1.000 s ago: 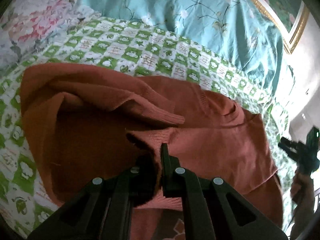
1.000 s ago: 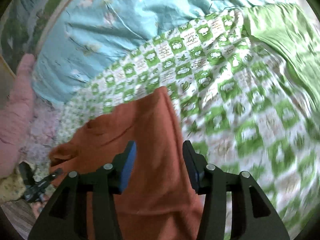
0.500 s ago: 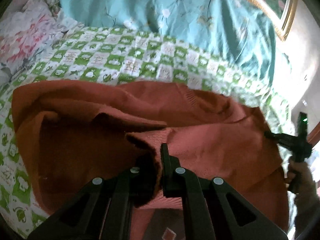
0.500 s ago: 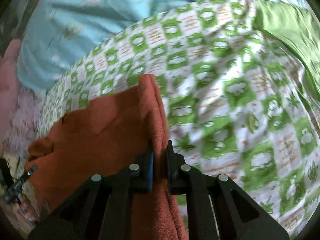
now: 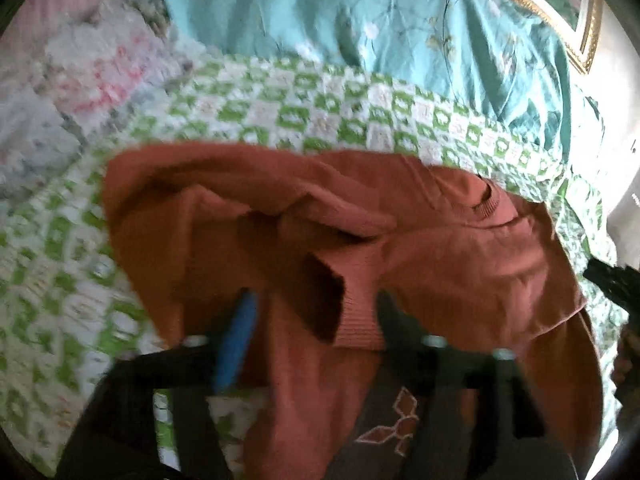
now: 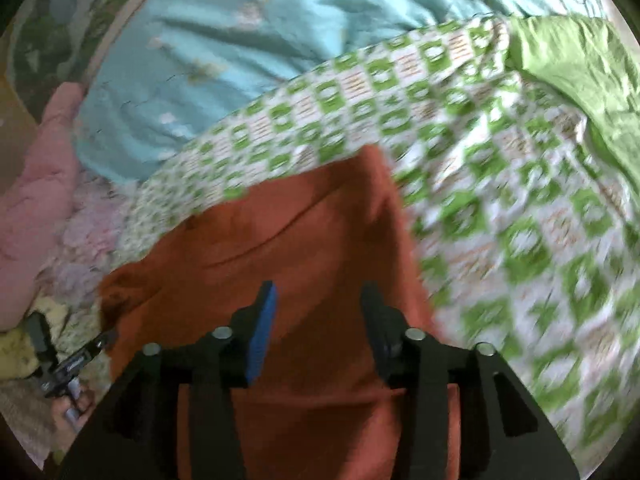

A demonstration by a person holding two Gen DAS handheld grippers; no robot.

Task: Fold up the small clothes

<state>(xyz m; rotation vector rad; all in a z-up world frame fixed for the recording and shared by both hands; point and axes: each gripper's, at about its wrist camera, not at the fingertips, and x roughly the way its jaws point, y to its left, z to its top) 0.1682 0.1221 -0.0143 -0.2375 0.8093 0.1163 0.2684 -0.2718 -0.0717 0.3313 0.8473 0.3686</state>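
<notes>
A rust-orange sweater [image 5: 460, 264] lies partly folded on the green-and-white checked bedspread [image 5: 304, 116]. Its ribbed cuff [image 5: 356, 316] rests between the fingers of my left gripper [image 5: 316, 308]; the jaws are opening and the pads do not press on it. In the right wrist view the same sweater [image 6: 304, 240] spreads under my right gripper [image 6: 320, 300], whose jaws are also opening, with flat cloth between the fingers and no grip. The other gripper [image 6: 68, 360], held in a hand, shows at the lower left.
A teal flowered quilt [image 5: 360, 20] lies bunched beyond the bedspread. A pink floral cover [image 5: 80, 64] sits at the left, and a plain green cloth [image 6: 576, 68] at the far right. A gold picture frame [image 5: 560, 20] hangs behind.
Both grippers were shut on sweater cloth half a second ago and have let go. The left-held cuff now lies loose between spread fingers; the right edge has dropped flat.
</notes>
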